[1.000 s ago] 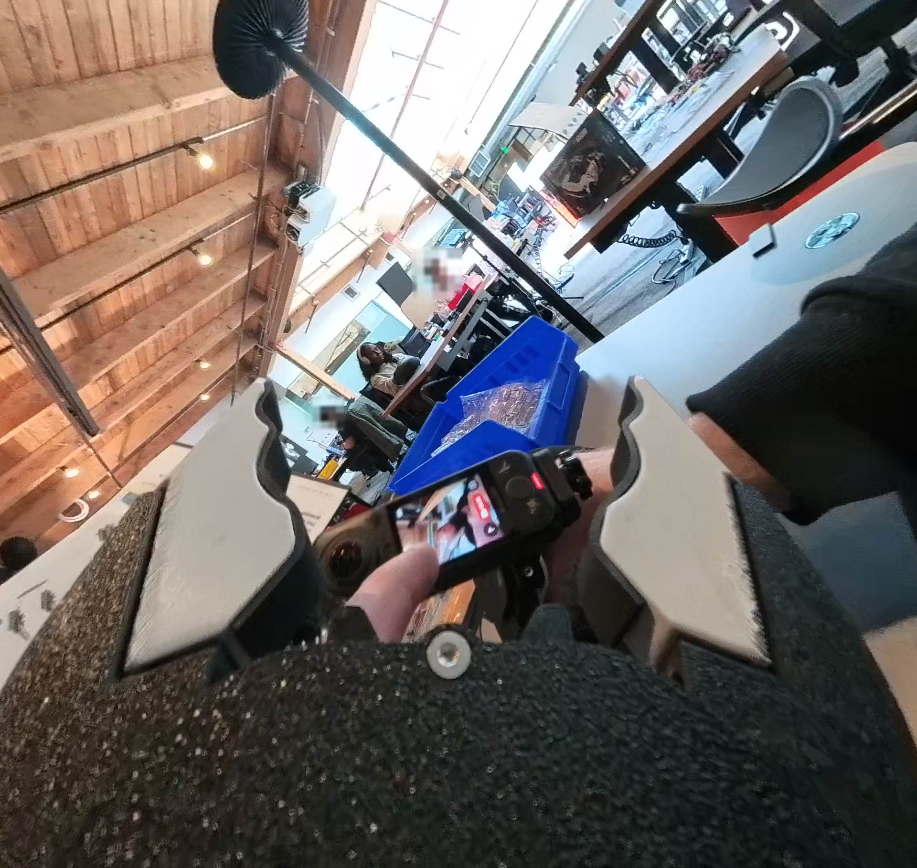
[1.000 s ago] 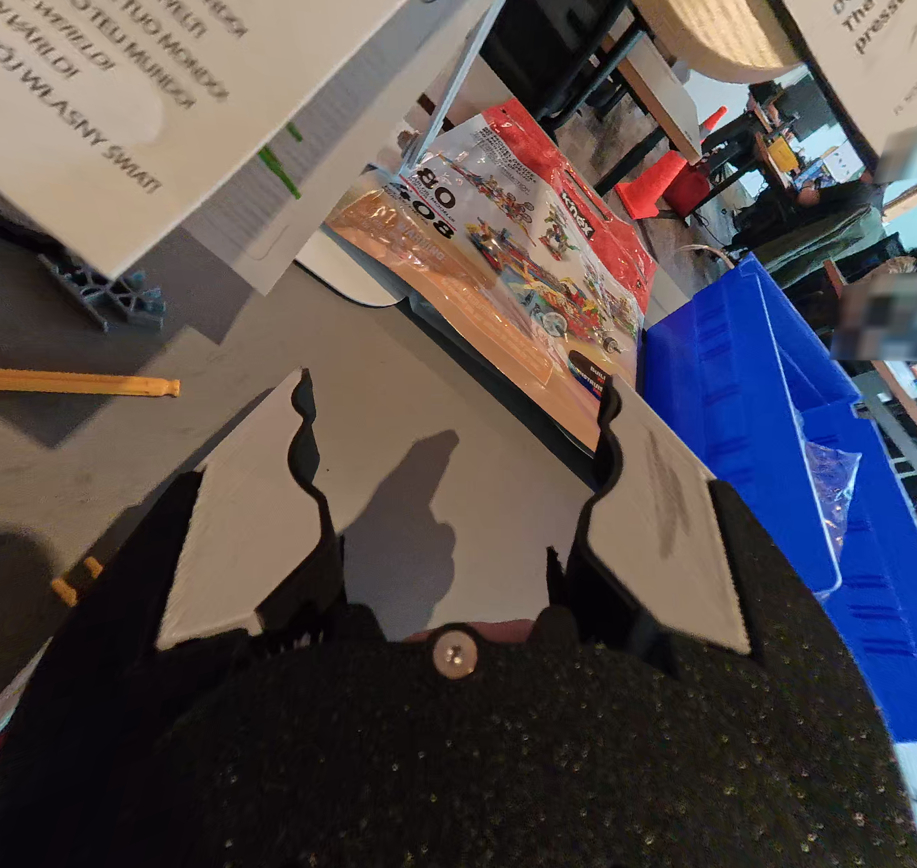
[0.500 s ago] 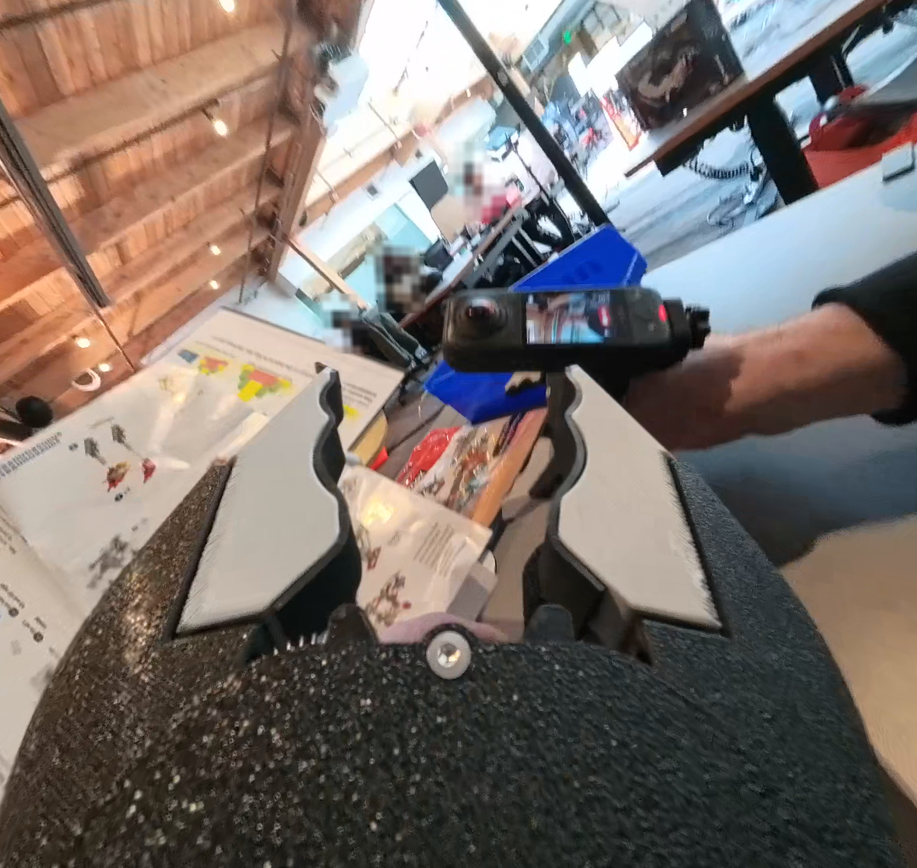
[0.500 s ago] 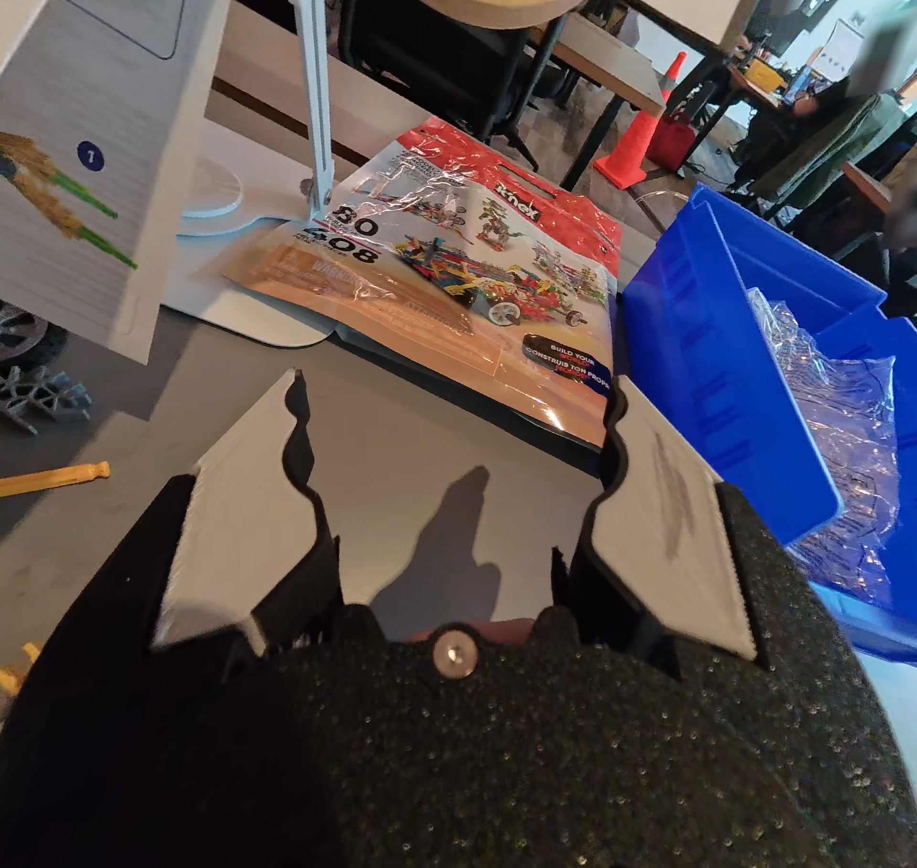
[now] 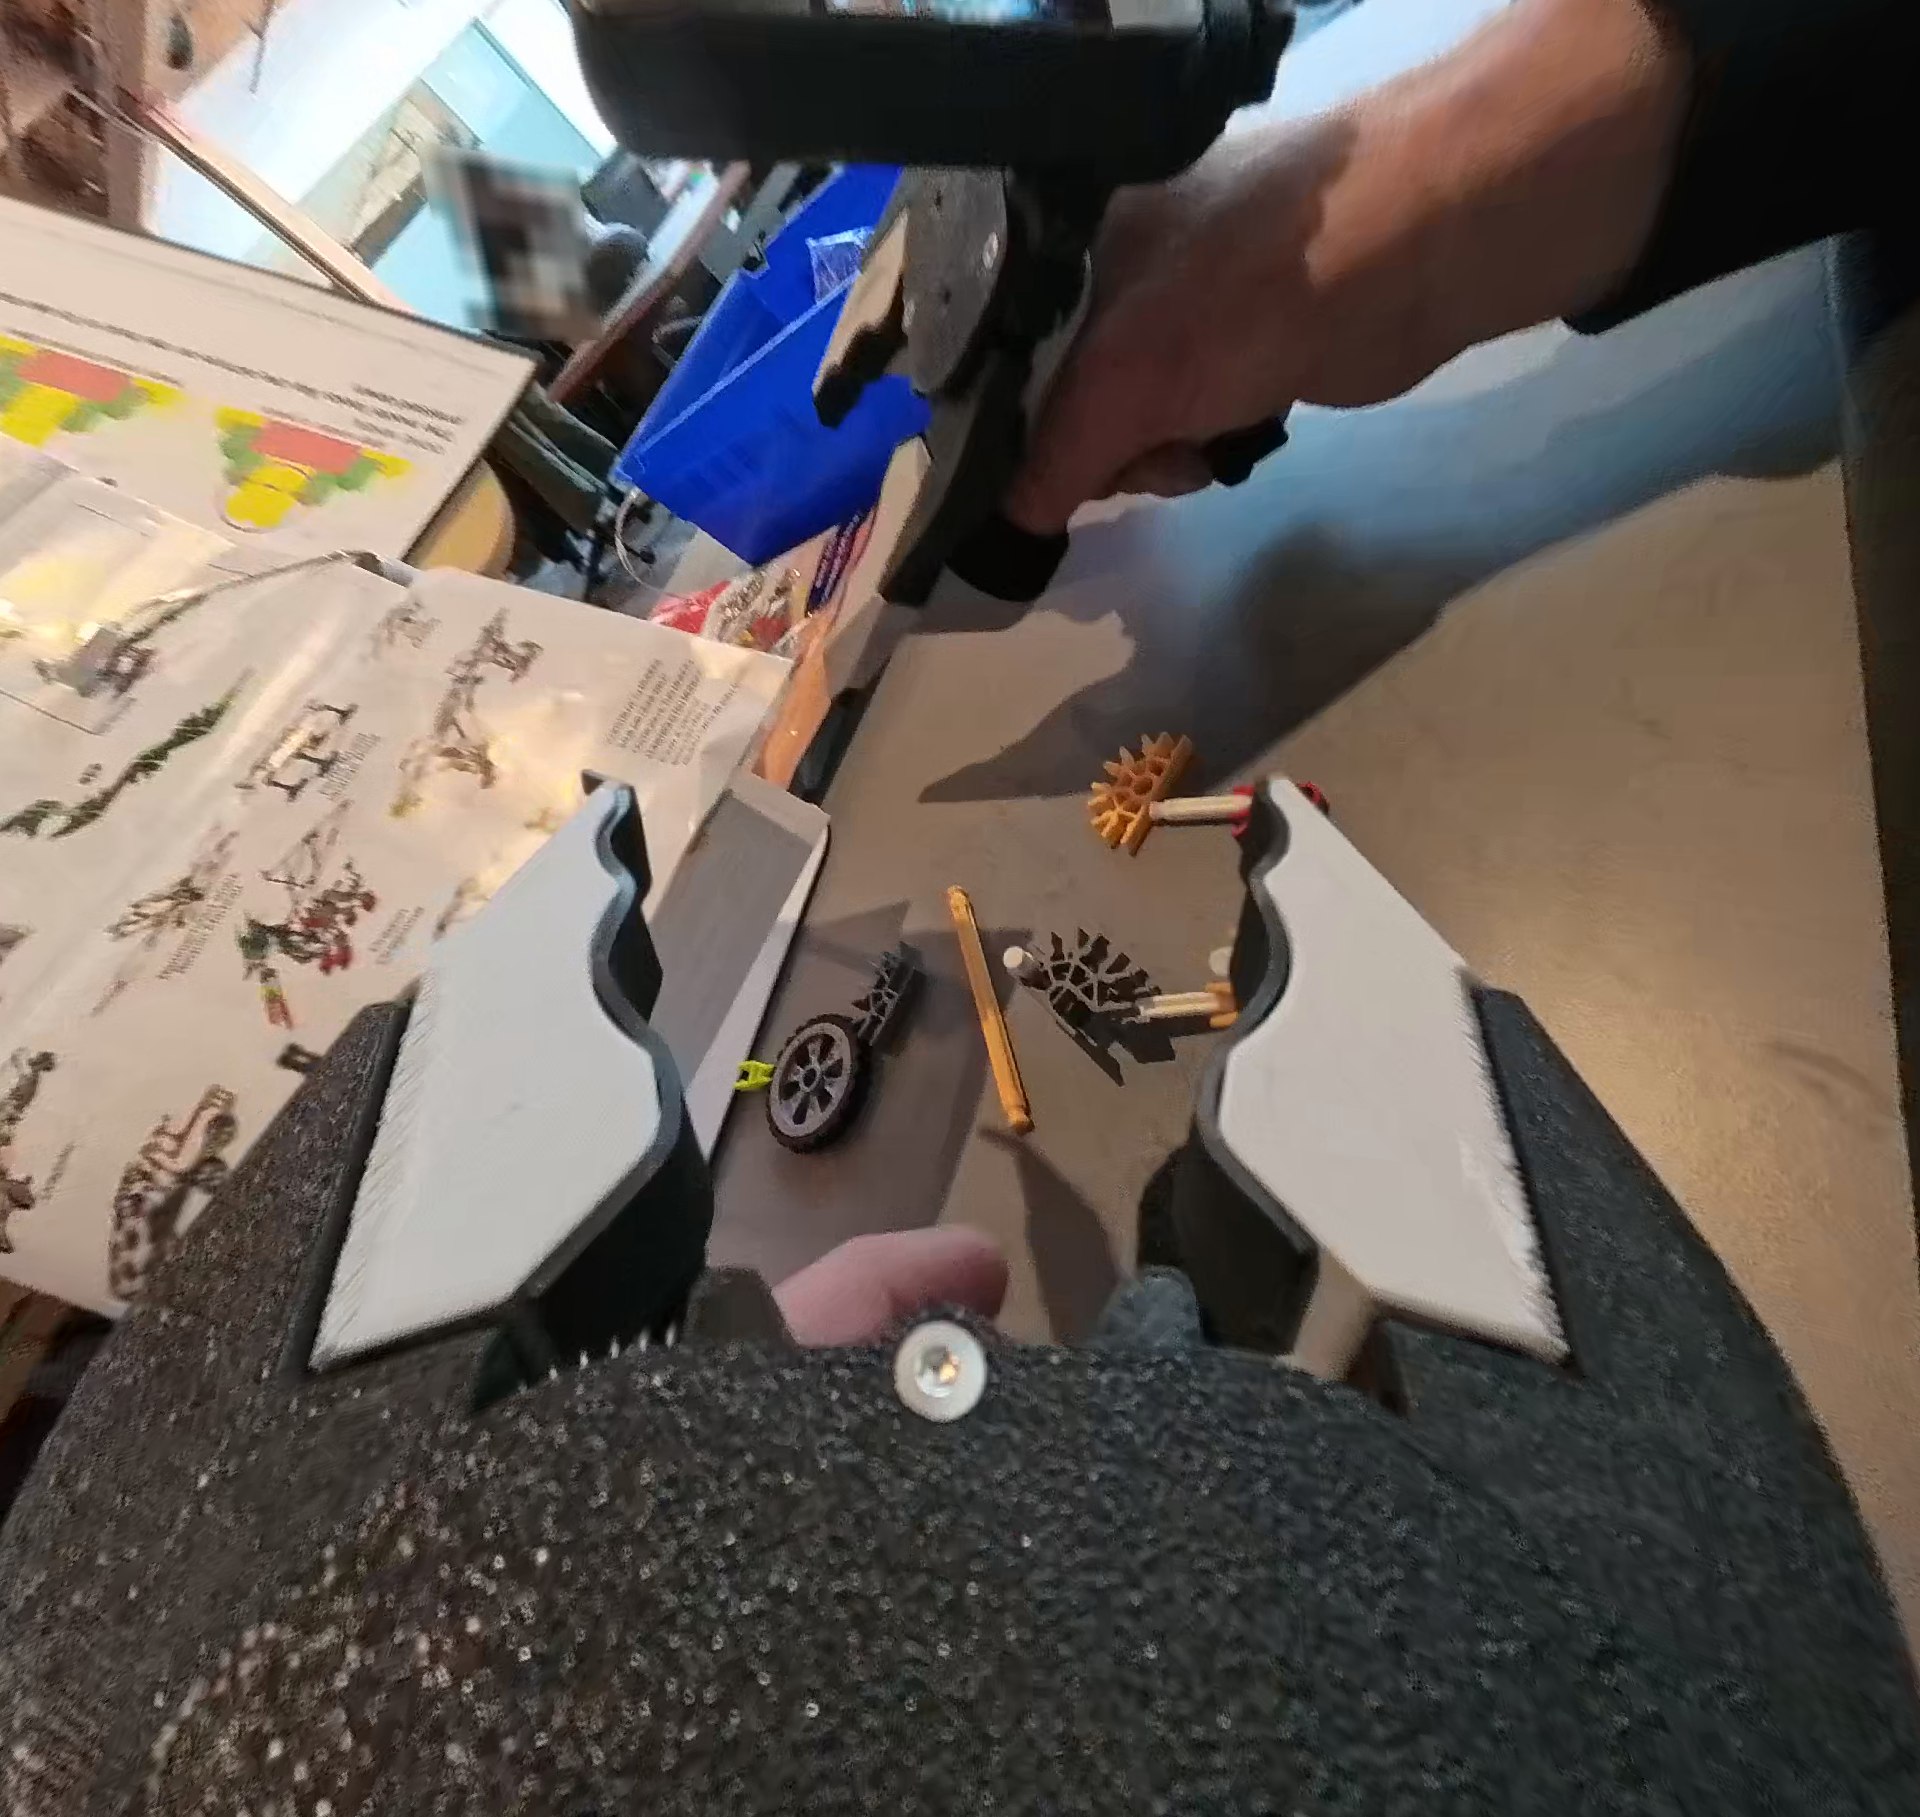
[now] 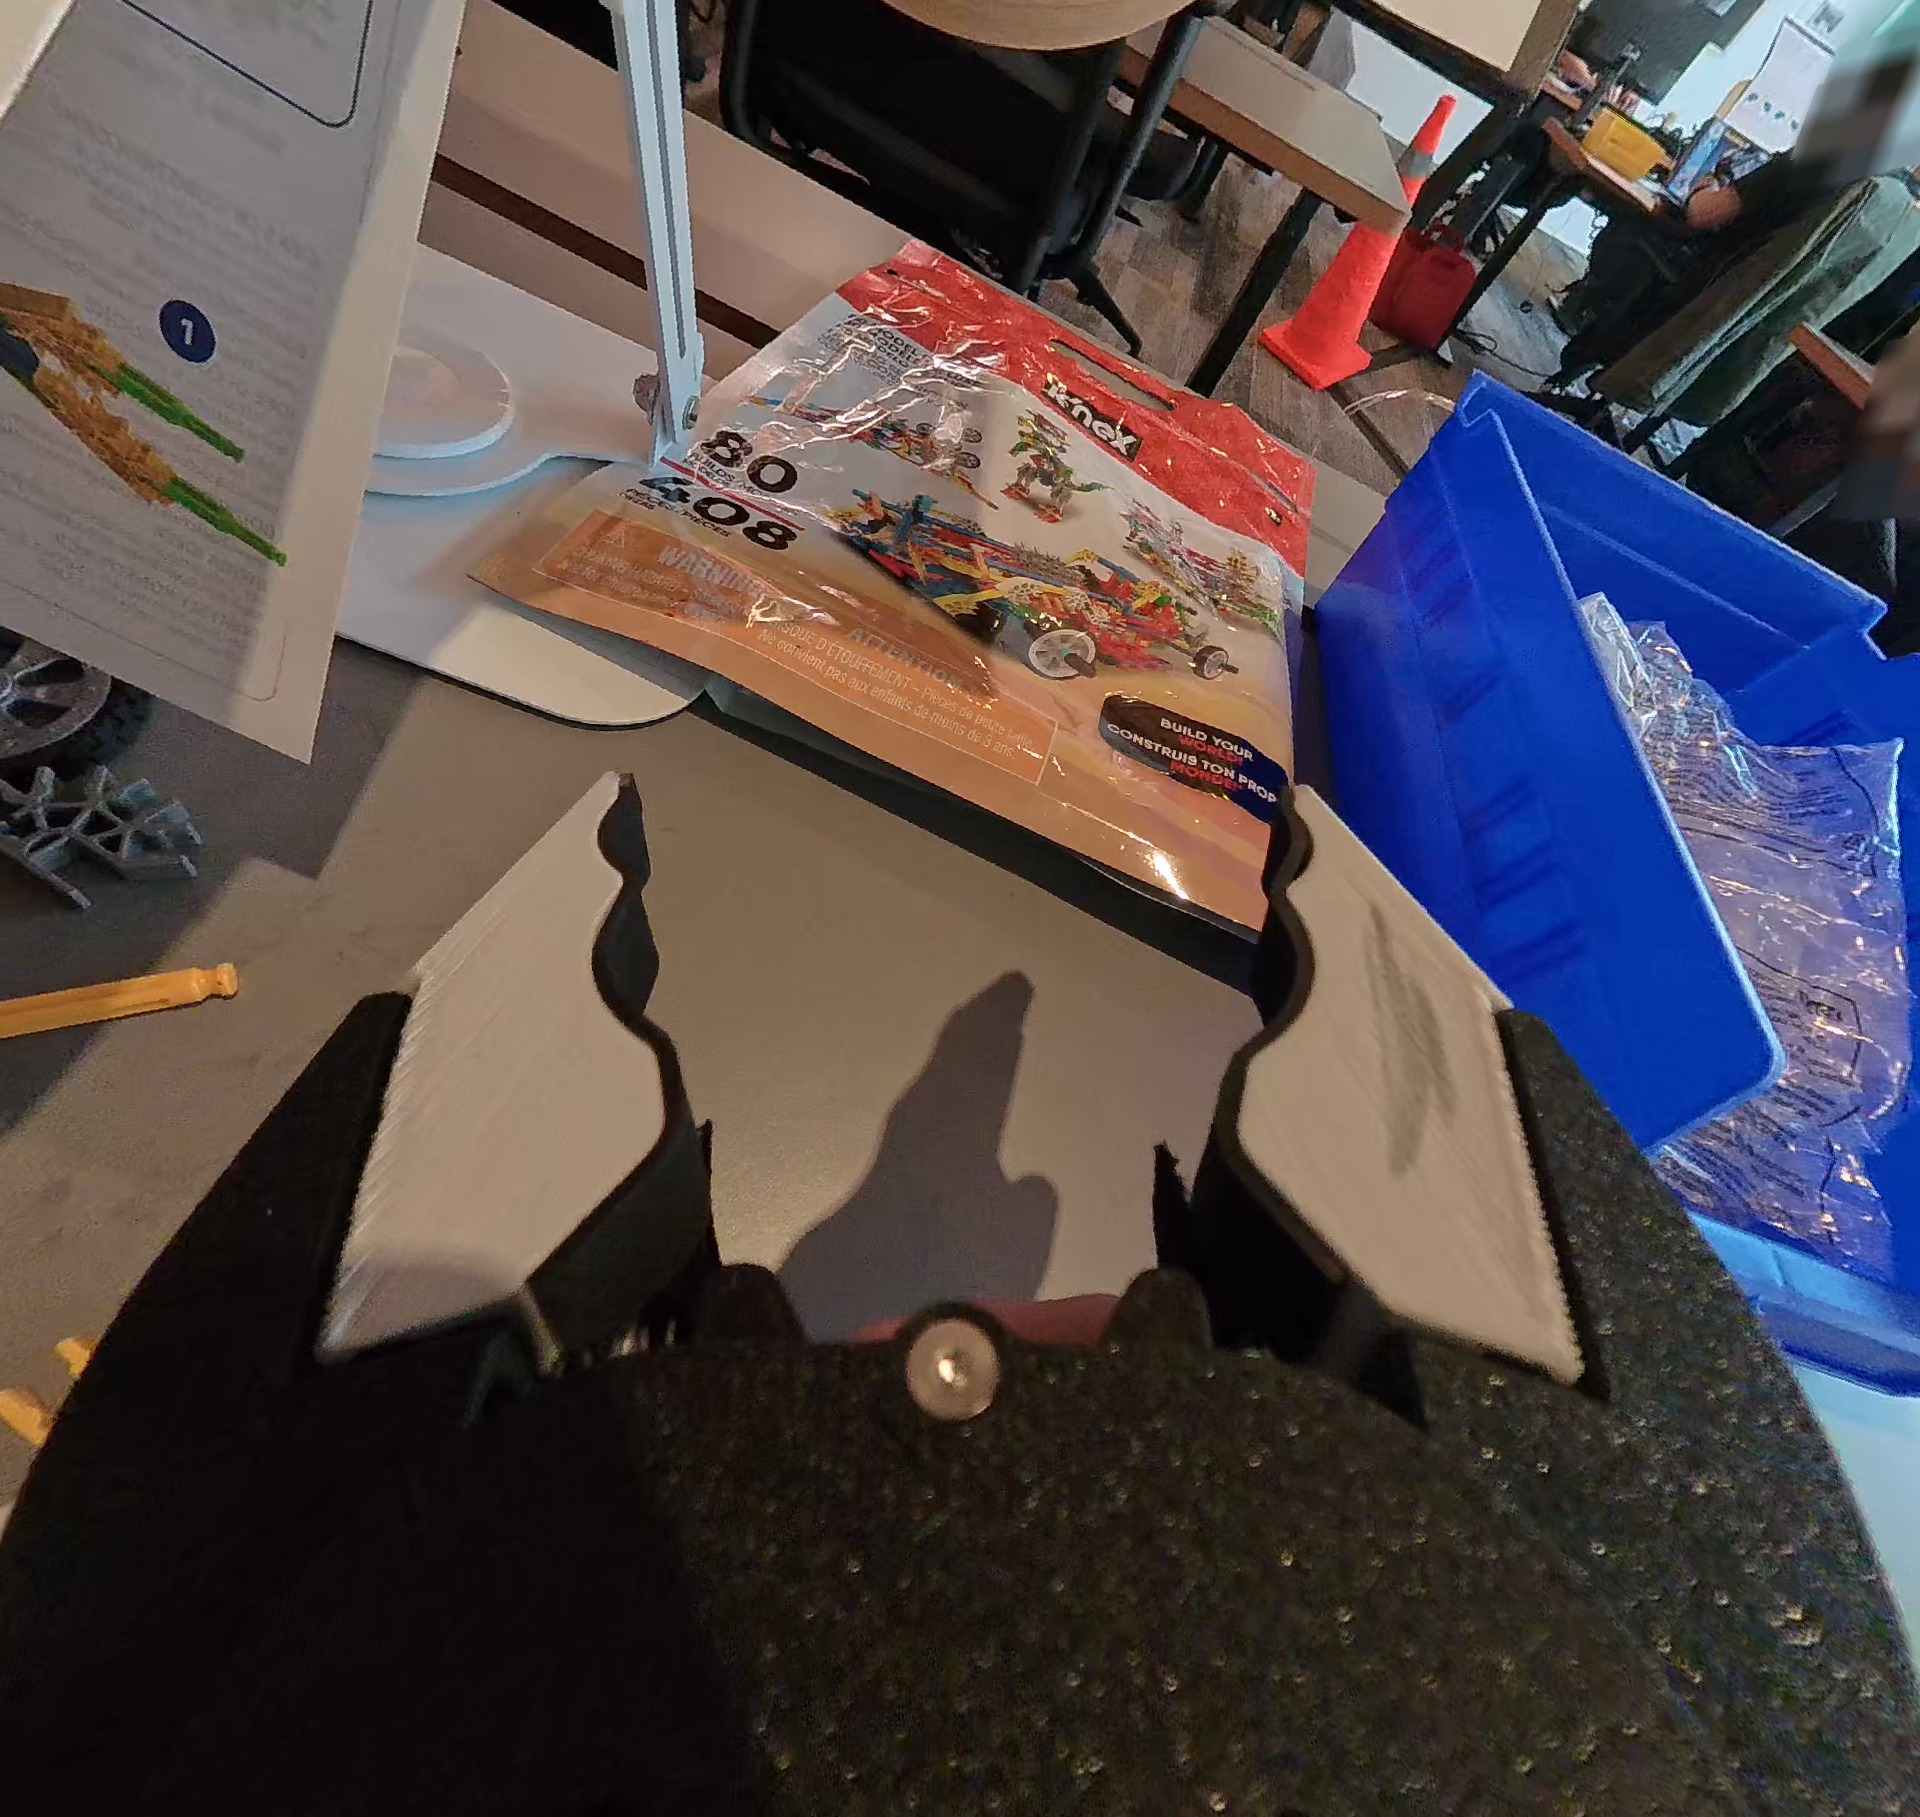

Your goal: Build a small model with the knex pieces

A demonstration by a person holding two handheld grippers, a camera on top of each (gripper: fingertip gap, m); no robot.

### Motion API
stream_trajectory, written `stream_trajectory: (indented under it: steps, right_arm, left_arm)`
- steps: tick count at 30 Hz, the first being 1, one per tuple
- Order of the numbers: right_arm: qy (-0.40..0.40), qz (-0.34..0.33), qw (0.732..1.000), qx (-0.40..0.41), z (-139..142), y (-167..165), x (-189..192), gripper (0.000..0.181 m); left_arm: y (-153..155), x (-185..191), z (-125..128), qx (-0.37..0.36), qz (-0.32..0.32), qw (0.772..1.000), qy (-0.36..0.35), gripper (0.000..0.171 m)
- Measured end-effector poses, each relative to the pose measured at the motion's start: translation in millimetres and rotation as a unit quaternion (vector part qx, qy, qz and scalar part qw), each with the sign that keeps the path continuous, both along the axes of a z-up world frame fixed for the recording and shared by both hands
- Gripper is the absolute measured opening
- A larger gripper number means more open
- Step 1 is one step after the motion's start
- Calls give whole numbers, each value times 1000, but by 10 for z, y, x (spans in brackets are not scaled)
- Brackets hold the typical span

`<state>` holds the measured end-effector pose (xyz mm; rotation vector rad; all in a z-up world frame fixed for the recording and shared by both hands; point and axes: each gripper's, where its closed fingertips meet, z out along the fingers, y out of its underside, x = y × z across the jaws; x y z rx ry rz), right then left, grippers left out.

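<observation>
My left gripper (image 5: 940, 811) is open and empty above the grey table. Between its fingers lie small toy building parts: a black wheel (image 5: 812, 1079), a yellow rod (image 5: 987, 1004), a black connector with white rods (image 5: 1091, 983) and an orange connector with a white rod (image 5: 1138, 793). My right gripper (image 6: 951, 801) is open and empty, low over bare table, facing a colourful toy bag (image 6: 956, 562). It also shows in the left wrist view (image 5: 883, 479), held by a hand, with a camera on top. A yellow rod (image 6: 114, 998) lies to its left.
An open instruction booklet (image 5: 260, 728) stands on a white stand (image 6: 649, 209) at the left. A blue bin (image 6: 1538, 811) with a clear plastic bag (image 6: 1787, 884) sits at the right. Grey connectors (image 6: 94, 822) and a wheel (image 6: 52, 697) lie at the far left.
My left gripper has tilted down from the ceiling to the table and opened wider. My right gripper has levelled out and moved a little toward the toy bag and blue bin.
</observation>
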<state>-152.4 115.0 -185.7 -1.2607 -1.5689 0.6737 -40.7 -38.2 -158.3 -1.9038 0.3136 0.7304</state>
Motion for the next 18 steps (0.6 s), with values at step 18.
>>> stream_trajectory:
  steps: [18]
  right_arm:
    - [-13,47,999,13,-13,-161,47,95]
  left_arm:
    - [-214,216,-698,-145,-62,970,-187,69]
